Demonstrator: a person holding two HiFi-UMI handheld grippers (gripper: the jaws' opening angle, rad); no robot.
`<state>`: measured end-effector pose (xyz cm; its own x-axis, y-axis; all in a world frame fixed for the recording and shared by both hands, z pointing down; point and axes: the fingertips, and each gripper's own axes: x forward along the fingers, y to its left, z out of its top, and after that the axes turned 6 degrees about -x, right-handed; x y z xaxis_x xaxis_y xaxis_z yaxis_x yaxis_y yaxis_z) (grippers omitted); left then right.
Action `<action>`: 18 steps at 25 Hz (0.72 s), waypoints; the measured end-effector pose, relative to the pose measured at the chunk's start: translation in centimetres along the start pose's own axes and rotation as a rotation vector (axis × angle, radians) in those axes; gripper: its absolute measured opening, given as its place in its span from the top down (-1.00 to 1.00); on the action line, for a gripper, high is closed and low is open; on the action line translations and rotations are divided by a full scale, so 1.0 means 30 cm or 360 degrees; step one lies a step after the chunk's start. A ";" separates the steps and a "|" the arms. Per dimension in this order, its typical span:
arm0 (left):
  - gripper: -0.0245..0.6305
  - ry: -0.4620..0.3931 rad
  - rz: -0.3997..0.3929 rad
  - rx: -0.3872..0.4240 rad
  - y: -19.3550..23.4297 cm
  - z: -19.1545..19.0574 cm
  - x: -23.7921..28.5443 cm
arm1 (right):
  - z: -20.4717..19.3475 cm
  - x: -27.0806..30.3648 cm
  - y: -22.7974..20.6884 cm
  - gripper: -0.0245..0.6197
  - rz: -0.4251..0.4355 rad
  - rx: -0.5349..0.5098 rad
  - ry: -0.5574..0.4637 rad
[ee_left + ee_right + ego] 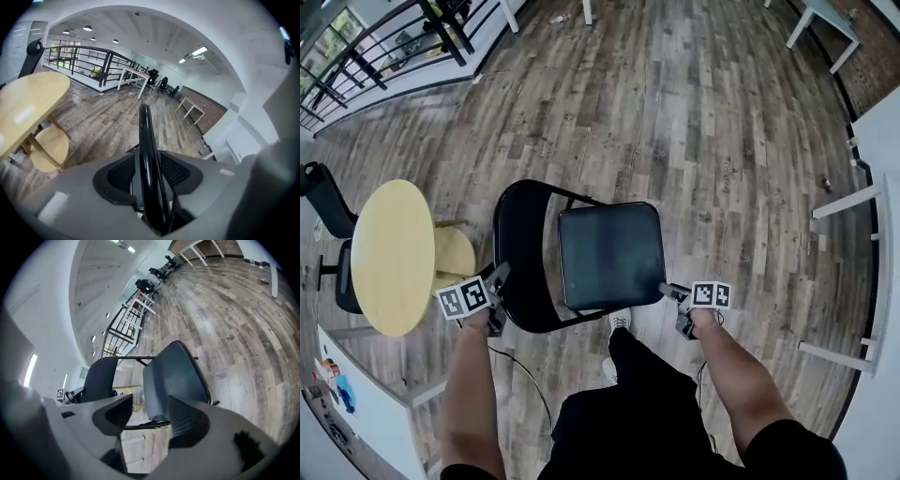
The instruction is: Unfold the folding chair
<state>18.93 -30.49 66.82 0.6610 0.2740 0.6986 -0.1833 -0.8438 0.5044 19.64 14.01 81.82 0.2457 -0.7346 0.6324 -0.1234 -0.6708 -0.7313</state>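
Folding chair (pixel 609 255) stands opened on the wood floor (pixel 694 122), just beside a round yellow table (pixel 392 253). Left gripper (pixel 497 277) at the backrest (pixel 145 154): fingers (pixel 117 176) spread wide, the rim upright between them, gap showing on each side. Right gripper (pixel 669 292) near the seat's corner: fingers (pixel 187 420) apart, pinching nothing

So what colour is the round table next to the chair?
Pale yellow wood. The round table shows best in the head view.
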 end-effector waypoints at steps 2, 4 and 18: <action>0.38 -0.0090 0.0066 0.0001 -0.002 0.015 -0.079 | 0.000 -0.046 0.077 0.17 0.0024 -0.0008 -0.0066; 0.40 -0.0195 0.0099 -0.0022 -0.018 0.022 -0.172 | 0.005 -0.093 0.174 0.17 0.0064 -0.0075 -0.0134; 0.91 -0.0048 -0.0069 0.0054 -0.453 -0.580 -0.471 | -0.225 -0.366 0.713 0.90 0.0364 -0.0464 -0.0233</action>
<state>-0.59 -14.85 58.92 0.6894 0.2969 0.6608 -0.1299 -0.8467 0.5160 7.81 7.04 60.97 0.3119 -0.8603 0.4032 -0.4533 -0.5077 -0.7326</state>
